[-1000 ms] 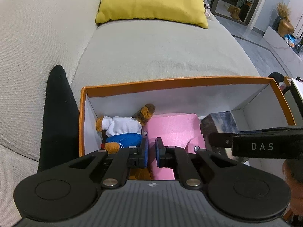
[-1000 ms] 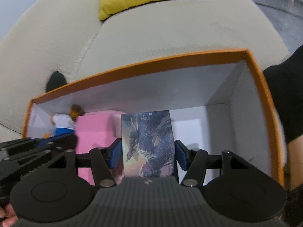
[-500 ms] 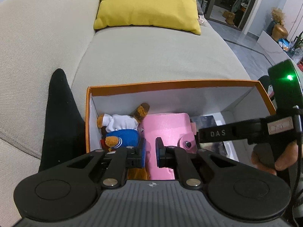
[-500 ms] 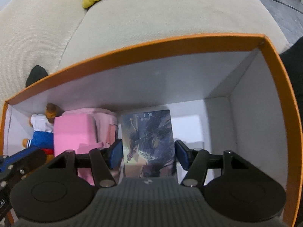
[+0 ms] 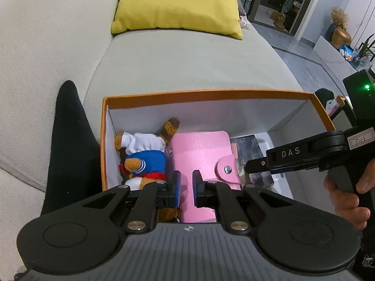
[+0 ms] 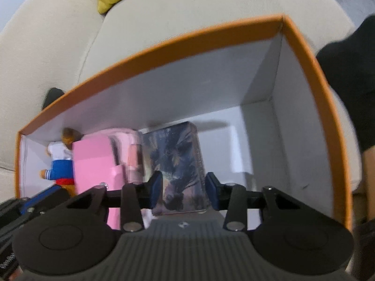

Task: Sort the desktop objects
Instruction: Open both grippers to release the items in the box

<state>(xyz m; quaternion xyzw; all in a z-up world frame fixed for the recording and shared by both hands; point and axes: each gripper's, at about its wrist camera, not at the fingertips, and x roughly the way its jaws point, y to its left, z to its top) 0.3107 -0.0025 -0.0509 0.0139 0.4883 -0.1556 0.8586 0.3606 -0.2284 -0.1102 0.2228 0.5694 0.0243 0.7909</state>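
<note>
An orange box (image 5: 211, 94) with white inside walls sits on a beige sofa. In it lie a plush bear (image 5: 145, 157) in white and blue at the left, a pink wallet (image 5: 201, 154) in the middle and a dark picture-printed card box (image 5: 248, 145) to its right. My left gripper (image 5: 186, 187) is shut and empty above the wallet's near end. My right gripper (image 6: 182, 187) reaches into the orange box (image 6: 187, 44), its jaws closing. The card box (image 6: 178, 154) shows in their gap but lies lower, beside the wallet (image 6: 93, 164), with the pads not pressing it.
A yellow cushion (image 5: 178, 2) lies at the sofa's far end. A black-clad limb (image 5: 68, 140) rests against the box's left side, and another dark shape (image 6: 346, 82) is at its right. A person's hand (image 5: 346, 201) holds the right gripper's handle. The box's right part has bare floor (image 6: 253, 140).
My right gripper has sunk deeper into the orange box and its jaws have narrowed. The card box has dropped away from the pads and tilted. The left gripper has stayed put.
</note>
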